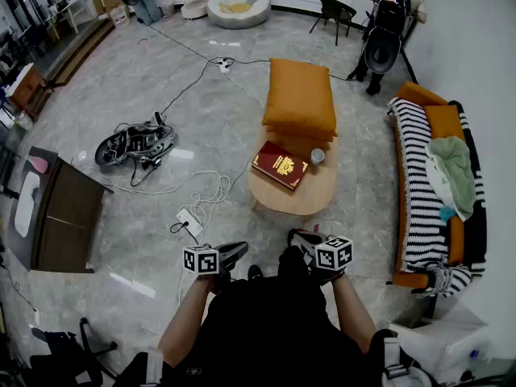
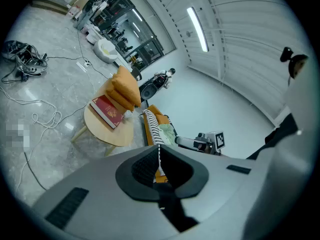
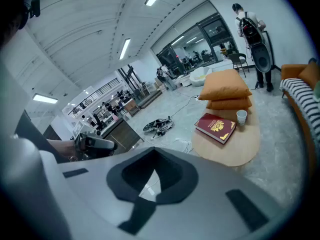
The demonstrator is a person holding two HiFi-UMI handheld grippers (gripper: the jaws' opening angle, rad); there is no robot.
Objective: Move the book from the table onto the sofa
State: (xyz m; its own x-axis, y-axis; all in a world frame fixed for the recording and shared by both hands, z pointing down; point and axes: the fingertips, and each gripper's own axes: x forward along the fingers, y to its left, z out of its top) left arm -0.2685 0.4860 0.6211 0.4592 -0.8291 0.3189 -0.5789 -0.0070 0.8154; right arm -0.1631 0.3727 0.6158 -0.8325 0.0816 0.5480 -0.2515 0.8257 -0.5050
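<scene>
One book (image 1: 280, 165), one cup (image 1: 318, 156) and two stacked cushions (image 1: 300, 97) were counted on one table (image 1: 305, 198); one sofa (image 1: 415, 192) was noted nearby.

Side by side — left gripper (image 1: 232, 254) and right gripper (image 1: 301, 239), jaws together, empty.

- A glossy grey marbled tile floor (image 1: 105, 95) spreads across the room, with loose white cables (image 1: 211, 190) trailing over it.
- A plain white wall (image 1: 484, 39) runs along the right.
- Dark-framed glass windows (image 3: 197, 36) close the far end.
- Long white strip lights (image 2: 198, 29) glow on a ribbed white ceiling (image 3: 85, 19).
- A dark brown wooden cabinet (image 1: 72, 216) stands at the left.
- A round white lounge seat (image 1: 239, 8) sits far off, with a black chair (image 1: 334, 10) near it.
- An oval light wooden table (image 1: 310, 196) stands mid-floor.
- An orange sofa with a striped throw (image 1: 415, 184) lines the right wall.
</scene>
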